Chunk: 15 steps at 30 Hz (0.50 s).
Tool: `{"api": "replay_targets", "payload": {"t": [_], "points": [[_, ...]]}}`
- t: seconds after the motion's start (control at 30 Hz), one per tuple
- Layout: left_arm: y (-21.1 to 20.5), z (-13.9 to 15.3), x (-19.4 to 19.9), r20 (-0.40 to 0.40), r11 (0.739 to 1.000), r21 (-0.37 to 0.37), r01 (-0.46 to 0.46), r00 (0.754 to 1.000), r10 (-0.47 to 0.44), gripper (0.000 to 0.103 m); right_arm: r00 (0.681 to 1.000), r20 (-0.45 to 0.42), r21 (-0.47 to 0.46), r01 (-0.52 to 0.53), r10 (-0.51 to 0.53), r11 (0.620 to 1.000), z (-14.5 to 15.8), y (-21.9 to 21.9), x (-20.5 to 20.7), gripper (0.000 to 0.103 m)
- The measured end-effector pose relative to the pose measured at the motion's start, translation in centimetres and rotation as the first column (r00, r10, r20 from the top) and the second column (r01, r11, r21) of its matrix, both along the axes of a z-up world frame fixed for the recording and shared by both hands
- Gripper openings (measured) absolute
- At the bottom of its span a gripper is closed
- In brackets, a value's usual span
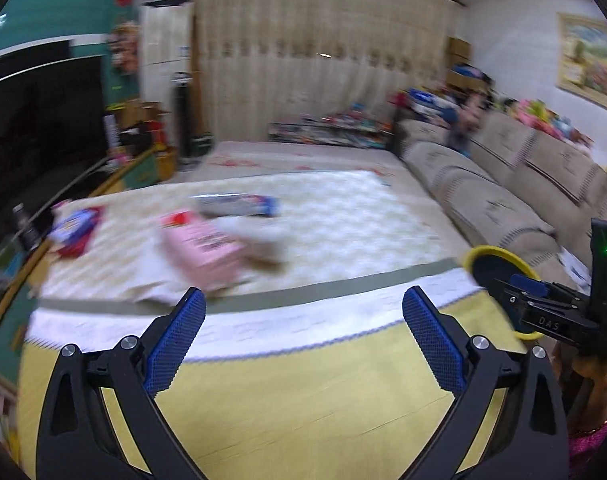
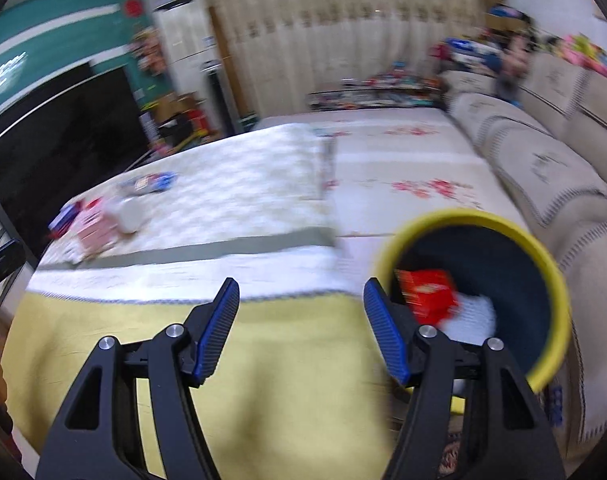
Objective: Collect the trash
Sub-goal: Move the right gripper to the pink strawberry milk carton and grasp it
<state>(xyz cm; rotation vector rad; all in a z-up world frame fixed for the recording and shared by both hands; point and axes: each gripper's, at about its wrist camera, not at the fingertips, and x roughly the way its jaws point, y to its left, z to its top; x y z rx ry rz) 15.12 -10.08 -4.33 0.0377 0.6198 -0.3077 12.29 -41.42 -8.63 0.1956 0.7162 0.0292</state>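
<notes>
Two grippers point forward and downward over a table, both views smeared by motion blur. The sofa, beige with stitched trim, runs along the right wall; its far end is lost under blurred clutter. The table wears a yellow cloth with a white lace border nearest the cameras and a pale quilted cover farther off.

The bin, round with a yellow rim and dark inside, tilts its mouth toward the right wrist camera at the table's right side. A red wrapper and something white lie in it. Its lower edge is hidden behind the right gripper's finger.

On the quilted cover, well apart from the bin, lies the trash: a pink box, a blue-and-white packet beyond it, and a red-and-blue wrapper at the left edge. All are too blurred to read.

The left gripper stands spread wide, nothing between its ribbed blue pads. The right gripper is parted too, its jaws bare; its right finger crosses the bin's rim, and whether it touches I cannot tell. In the left view a hand grips its handle.
</notes>
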Motion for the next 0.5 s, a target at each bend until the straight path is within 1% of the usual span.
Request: {"api": "replay_targets", "payload": {"t": [0.07,0.13,0.27,0.37,0.5], "points": [[3.4,-0.3,-0.7,-0.003,0.998,-0.023,-0.055,0.998,0.055,0.097,0.998,0.006,0.0,-0.057,0.057,0.998,0.5,2.6,1.1,0.062],[5.7,-0.6,-0.9,-0.011,0.995,-0.043,-0.091,0.996,0.091,0.097,0.993,0.021,0.009,-0.116,0.115,0.993,1.0,5.4,2.2,0.062],[10.1,-0.8,-1.7,-0.014,0.986,-0.071,-0.151,0.989,0.15,0.097,0.981,0.038,0.015,-0.191,0.191,0.981,1.9,9.8,4.4,0.062],[11.1,-1.1,-2.2,-0.016,0.983,-0.08,-0.168,0.986,0.167,0.097,0.968,0.048,0.016,-0.248,0.247,0.969,2.3,12.8,6.0,0.062],[11.6,-1.4,-2.2,-0.03,0.98,-0.09,-0.18,0.984,0.178,0.097,0.951,0.027,0.018,-0.307,0.306,0.952,2.3,15.9,8.2,0.062]]}}
